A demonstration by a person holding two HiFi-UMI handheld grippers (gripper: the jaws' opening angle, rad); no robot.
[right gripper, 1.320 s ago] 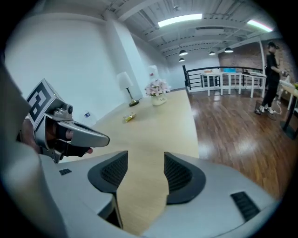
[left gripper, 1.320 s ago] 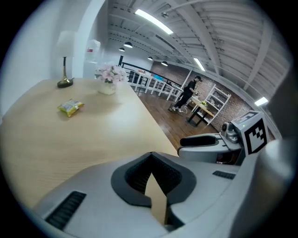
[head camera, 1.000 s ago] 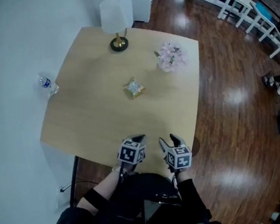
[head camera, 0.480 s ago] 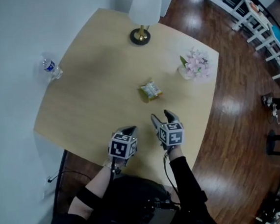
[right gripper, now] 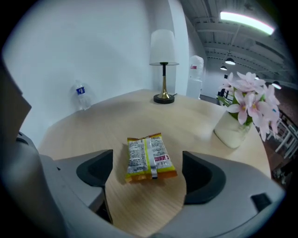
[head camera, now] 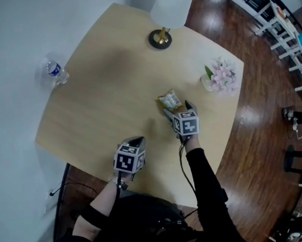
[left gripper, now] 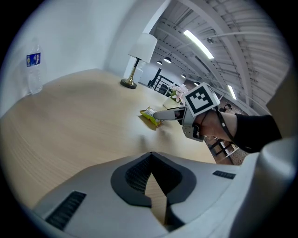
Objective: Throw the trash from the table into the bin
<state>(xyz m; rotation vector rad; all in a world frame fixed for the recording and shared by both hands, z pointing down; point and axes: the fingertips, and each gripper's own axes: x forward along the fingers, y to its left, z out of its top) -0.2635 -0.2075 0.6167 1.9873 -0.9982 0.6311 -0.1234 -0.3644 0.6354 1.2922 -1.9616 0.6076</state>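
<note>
A yellow-orange snack packet [head camera: 169,98] lies flat on the light wooden table [head camera: 101,101], near its middle. My right gripper [head camera: 178,109] is stretched out over the table, right behind the packet. Its jaws are opening wide, and the packet [right gripper: 149,157] lies between the two tips without touching either pad. My left gripper [head camera: 136,142] hangs over the table's near edge, well short of the packet [left gripper: 151,116], with its jaws shut on nothing. In the left gripper view the right gripper [left gripper: 163,114] points at the packet.
A lamp with a white shade [head camera: 160,37] stands at the table's far edge, a vase of pink flowers [head camera: 218,78] at its right side, a water bottle [head camera: 55,73] by the wall at left. White chairs [head camera: 285,20] stand on the wood floor at right. No bin shows.
The right gripper has reached forward across the table up to the packet and its jaws have spread wider. The left gripper has come forward to the table's near edge.
</note>
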